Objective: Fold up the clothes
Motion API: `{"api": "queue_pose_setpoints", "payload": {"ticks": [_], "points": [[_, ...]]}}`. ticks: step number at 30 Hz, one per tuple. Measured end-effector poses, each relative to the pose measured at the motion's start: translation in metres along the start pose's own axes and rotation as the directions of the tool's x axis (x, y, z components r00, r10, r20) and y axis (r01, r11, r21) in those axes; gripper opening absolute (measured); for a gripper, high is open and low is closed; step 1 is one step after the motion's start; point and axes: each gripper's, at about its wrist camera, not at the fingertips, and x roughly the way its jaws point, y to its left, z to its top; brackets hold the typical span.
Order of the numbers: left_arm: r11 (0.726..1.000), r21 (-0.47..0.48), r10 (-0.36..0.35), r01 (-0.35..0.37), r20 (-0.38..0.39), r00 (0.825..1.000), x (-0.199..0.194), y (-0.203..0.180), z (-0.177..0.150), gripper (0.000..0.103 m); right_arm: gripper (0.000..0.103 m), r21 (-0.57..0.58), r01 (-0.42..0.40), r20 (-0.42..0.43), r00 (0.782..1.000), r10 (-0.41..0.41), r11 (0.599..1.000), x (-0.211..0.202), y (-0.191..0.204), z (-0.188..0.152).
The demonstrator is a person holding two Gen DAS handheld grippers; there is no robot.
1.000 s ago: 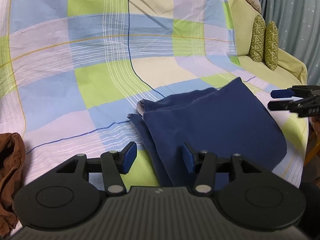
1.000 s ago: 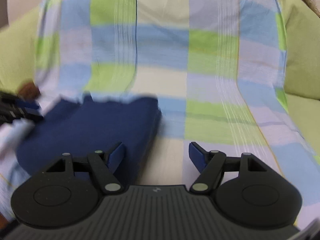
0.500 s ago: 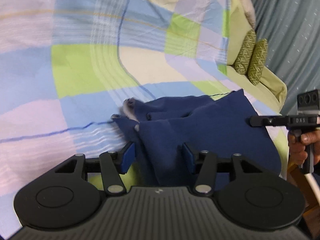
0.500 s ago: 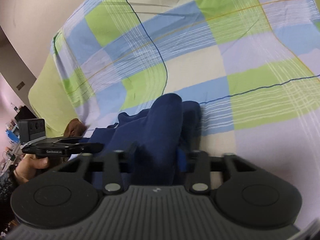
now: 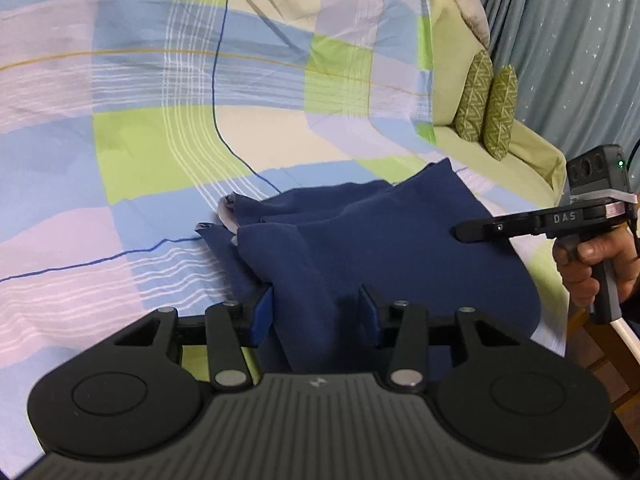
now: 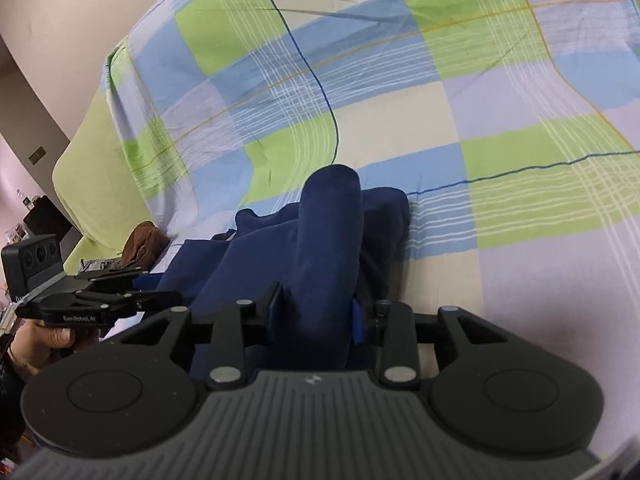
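Right tongs pinching a raised fold of navy garment; left tongs closing on its edge — apparently gripping — at six o'clock.

one navy garment, two claws, two patterned cushions, one checked sheet

matt navy cloth (soft), checked cotton sheet

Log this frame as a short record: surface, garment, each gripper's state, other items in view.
surface: checked sheet over a green sofa
garment: navy cloth, rumpled, lying on the sheet
left gripper: jaws have just been closing, cloth between them, pads at the fabric
right gripper: jaws have just been closing, pinching a raised fold of the cloth
other: brown garment at the sofa's end; two green cushions
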Motion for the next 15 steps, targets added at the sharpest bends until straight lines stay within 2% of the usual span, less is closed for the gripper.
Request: {"api": "queue_pose_setpoints", "payload": {"ticks": [1, 2, 5, 6, 8, 10, 13, 15], "points": [[1.0, -0.002, 0.0, 0.0, 0.001, 1.0, -0.001, 0.0, 0.0, 0.026, 0.019, -0.009, 0.005, 0.007, 1.0, -0.005, 1.0, -0.001, 0.002, 0.0], [1.0, 0.0, -0.003, 0.003, 0.006, 1.0, -0.003, -0.001, -0.001, 0.019, 0.015, -0.02, 0.004, 0.017, 1.0, -0.004, 1.0, -0.004, 0.004, -0.001], [0.994, 0.066, -0.097, 0.092, 0.078, 0.992, -0.034, -0.013, -0.012, 0.017, 0.014, -0.102, -0.009, 0.05, 0.999, 0.014, 0.995, -0.019, 0.019, -0.008], [0.987, 0.097, -0.135, 0.125, 0.107, 0.985, -0.044, -0.018, -0.018, 0.017, 0.013, -0.164, -0.023, 0.059, 0.998, 0.033, 0.986, -0.031, 0.029, -0.015], [0.976, 0.121, -0.198, 0.179, 0.171, 0.965, -0.063, -0.023, -0.03, 0.016, 0.013, -0.212, -0.052, 0.063, 0.996, 0.067, 0.976, -0.042, 0.035, -0.024], [0.978, 0.1, -0.2, 0.182, 0.206, 0.958, -0.073, -0.02, -0.035, 0.016, 0.013, -0.228, -0.094, 0.07, 0.991, 0.112, 0.969, -0.058, 0.035, -0.033], [0.984, 0.094, -0.167, 0.15, 0.2, 0.965, -0.069, -0.017, -0.029, 0.016, 0.013, -0.232, -0.135, 0.095, 0.982, 0.161, 0.963, -0.069, 0.032, -0.033], [0.988, 0.099, -0.139, 0.121, 0.201, 0.97, -0.066, -0.016, -0.018, 0.016, 0.013, -0.243, -0.137, 0.102, 0.981, 0.166, 0.96, -0.068, 0.035, -0.025]]}}
